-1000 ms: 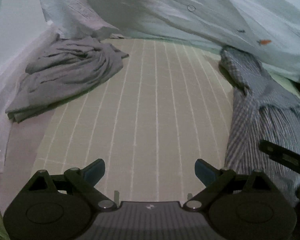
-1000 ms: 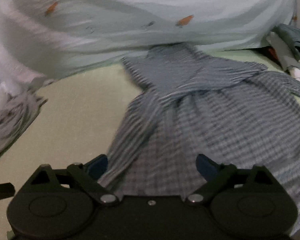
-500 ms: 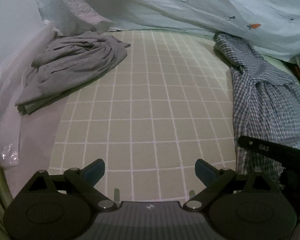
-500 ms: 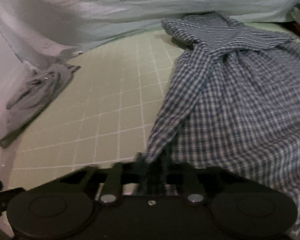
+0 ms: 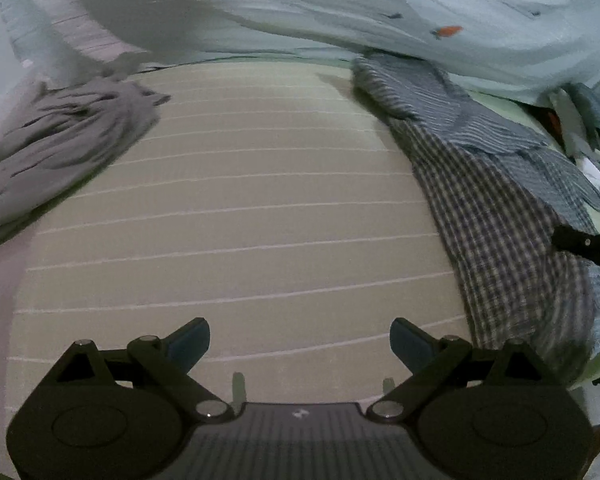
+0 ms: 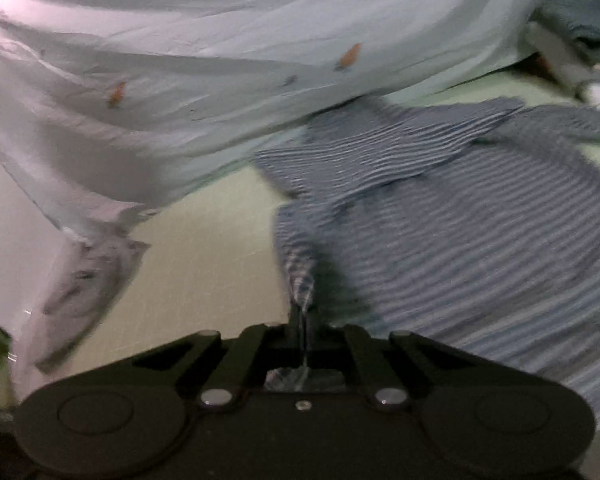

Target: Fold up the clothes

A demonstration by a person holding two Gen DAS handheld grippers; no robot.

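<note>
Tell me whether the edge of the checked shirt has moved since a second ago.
Yes. The checked shirt edge lay flat on the gridded mat then; now the right gripper has shut on it and pulled it up off the mat.

Checked shirt lying rumpled on the mat

Its blue-and-white fabric is spreading over the mat's right side, one edge bunching upward; a crumpled grey garment is lying at the mat's far left corner.
</note>
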